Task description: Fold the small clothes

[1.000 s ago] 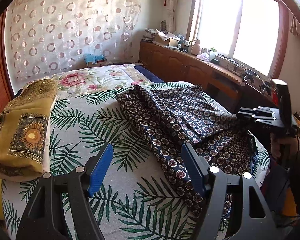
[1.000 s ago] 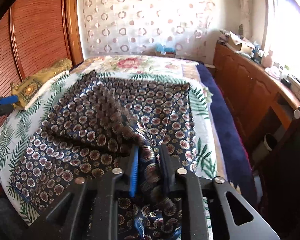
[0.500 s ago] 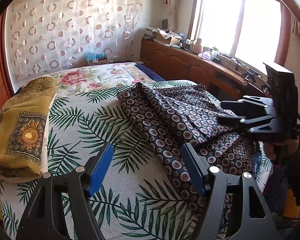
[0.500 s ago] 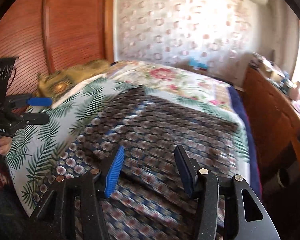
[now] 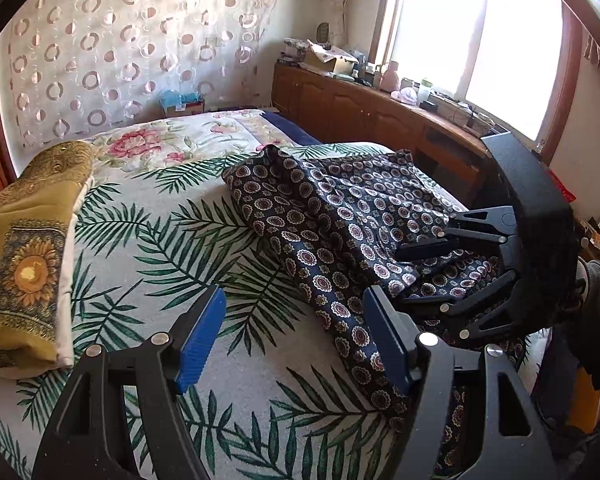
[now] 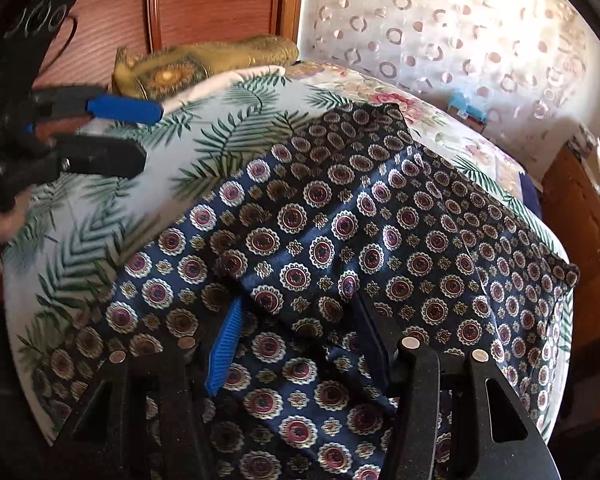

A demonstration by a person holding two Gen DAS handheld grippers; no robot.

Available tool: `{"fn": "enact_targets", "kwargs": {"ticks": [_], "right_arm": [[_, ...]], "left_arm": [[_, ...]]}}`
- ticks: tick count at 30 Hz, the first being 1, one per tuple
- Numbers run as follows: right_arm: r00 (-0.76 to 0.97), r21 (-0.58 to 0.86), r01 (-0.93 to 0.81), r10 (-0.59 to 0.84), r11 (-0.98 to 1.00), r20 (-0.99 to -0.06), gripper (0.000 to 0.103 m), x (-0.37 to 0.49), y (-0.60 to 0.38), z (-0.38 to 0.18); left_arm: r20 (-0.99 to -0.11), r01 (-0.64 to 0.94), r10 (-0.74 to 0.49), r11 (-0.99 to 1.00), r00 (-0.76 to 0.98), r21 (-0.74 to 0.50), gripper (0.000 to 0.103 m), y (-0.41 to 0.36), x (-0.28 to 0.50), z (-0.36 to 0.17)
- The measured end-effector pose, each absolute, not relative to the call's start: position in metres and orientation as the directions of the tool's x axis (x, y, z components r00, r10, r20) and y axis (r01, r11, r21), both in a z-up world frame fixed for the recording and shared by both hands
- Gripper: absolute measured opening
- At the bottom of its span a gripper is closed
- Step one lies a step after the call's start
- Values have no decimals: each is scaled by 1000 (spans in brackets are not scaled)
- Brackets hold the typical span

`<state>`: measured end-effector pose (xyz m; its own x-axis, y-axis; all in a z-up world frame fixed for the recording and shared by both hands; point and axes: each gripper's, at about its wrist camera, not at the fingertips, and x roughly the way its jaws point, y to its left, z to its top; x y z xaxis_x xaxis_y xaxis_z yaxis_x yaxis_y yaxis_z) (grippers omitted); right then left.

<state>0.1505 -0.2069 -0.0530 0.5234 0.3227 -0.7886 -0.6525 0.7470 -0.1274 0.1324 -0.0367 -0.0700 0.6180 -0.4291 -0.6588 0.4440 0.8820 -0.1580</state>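
Note:
A navy garment (image 5: pixel 340 216) with round flower medallions lies rumpled on the right half of the bed; in the right wrist view the garment (image 6: pixel 380 240) fills the middle. My left gripper (image 5: pixel 296 336) stands open over bare sheet at the garment's left edge, nothing between its blue pads (image 5: pixel 202 336). My right gripper (image 6: pixel 300 340) is open just above the cloth, and a raised fold lies between its fingers without being pinched. From the left wrist view, the right gripper (image 5: pixel 408 276) hovers over the garment's near right part. The left gripper (image 6: pixel 150 136) shows at far left.
The bed sheet (image 5: pixel 160 240) carries green palm leaves. A folded gold cloth (image 5: pixel 28 264) with a sunflower print lies at the bed's left edge. A wooden cabinet (image 5: pixel 380 116) with clutter runs under the window. A red-brown wardrobe (image 6: pixel 220 0) stands behind the bed.
My right gripper let go of the fold it was pinching, opened, rolled and swung left across the garment. The cloth dropped flat. The left gripper crept slightly forward.

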Motion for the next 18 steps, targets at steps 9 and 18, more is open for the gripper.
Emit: {"fn": "enact_targets", "kwargs": {"ticks": [9,18], "right_arm": [[513,-76,-643,355,762,-781,15,173,-220,-61],[554,44,-573,427,818,-715,7,194,-287,-26]], "left_arm": [[-679,458,-434,874,592,-159,72,-46,152,-74],[-701,482,-442,861,560,-159,72,-64,172,-80]]}}
